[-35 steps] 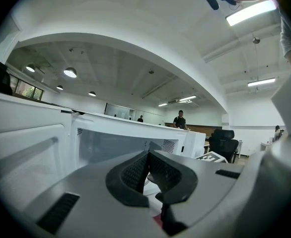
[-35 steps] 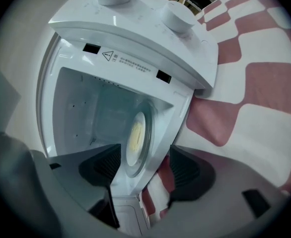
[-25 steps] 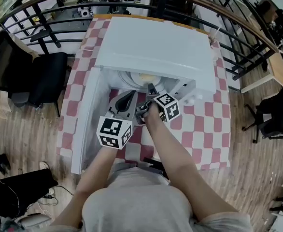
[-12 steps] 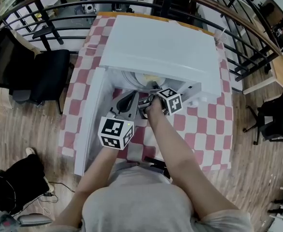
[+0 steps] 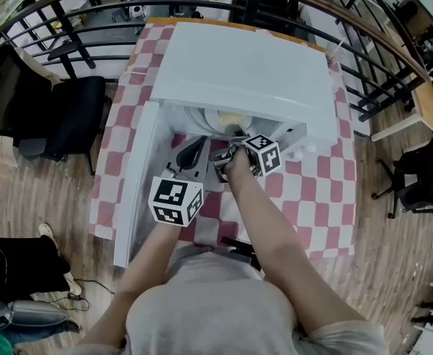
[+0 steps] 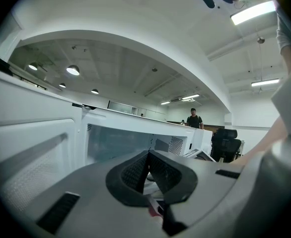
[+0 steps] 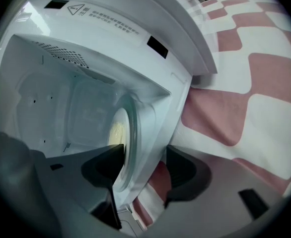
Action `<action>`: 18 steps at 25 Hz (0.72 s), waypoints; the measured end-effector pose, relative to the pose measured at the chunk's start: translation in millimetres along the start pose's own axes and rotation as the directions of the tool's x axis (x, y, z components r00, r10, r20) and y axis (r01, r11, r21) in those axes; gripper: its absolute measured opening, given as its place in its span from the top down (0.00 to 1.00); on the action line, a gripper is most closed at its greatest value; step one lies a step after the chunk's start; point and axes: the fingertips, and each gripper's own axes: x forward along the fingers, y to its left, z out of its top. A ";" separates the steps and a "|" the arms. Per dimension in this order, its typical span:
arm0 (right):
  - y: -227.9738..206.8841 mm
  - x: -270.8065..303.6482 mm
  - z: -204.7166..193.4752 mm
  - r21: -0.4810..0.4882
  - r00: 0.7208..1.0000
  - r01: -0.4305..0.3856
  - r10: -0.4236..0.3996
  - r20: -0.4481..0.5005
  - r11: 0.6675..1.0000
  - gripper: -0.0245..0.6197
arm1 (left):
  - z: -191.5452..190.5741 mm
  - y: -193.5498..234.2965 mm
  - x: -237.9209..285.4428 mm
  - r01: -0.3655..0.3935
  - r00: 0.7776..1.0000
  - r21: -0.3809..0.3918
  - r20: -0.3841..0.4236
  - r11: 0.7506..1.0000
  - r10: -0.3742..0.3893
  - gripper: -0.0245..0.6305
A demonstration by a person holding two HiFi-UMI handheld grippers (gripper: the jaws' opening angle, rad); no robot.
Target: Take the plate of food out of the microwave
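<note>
Your right claw (image 7: 144, 158): wide apart, jaws just closing in, the plate (image 7: 129, 130) rim between them, not yet pinched.
Your left claw (image 6: 148, 157): shut, empty, beside the open door (image 5: 131, 191).
Plate: with yellow food (image 7: 116, 131), inside the microwave (image 5: 239, 72) on the checked table (image 5: 312, 191).

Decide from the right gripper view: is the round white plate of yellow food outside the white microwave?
No: the round white plate of yellow food lies inside the cavity of the white microwave.
</note>
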 end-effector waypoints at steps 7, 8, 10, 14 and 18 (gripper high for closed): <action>0.6 -8.4 -0.6 -0.017 1.000 -0.012 0.012 -0.009 1.000 0.58 | 1.8 -2.5 -1.6 -0.001 1.000 0.001 0.005 1.000 0.001 0.96; 0.9 -9.8 -0.5 -0.020 1.000 -0.015 0.014 -0.009 1.000 0.59 | 2.1 -3.3 -1.9 0.000 1.000 0.002 0.005 1.000 0.000 0.96; 1.5 -12.4 -0.3 -0.018 1.000 -0.021 0.021 -0.010 1.000 0.61 | 2.5 -5.0 -2.2 0.002 1.000 0.004 0.006 1.000 -0.002 0.96; 2.1 -14.7 0.3 -0.007 0.999 -0.039 0.038 -0.016 0.999 0.67 | 2.1 -7.6 -1.2 0.007 1.000 0.008 0.006 1.000 -0.008 0.96; 2.8 -16.1 0.7 0.000 0.998 -0.051 0.051 -0.023 0.999 0.69 | 2.2 -10.5 -0.9 0.012 1.000 0.013 0.007 1.000 -0.012 0.96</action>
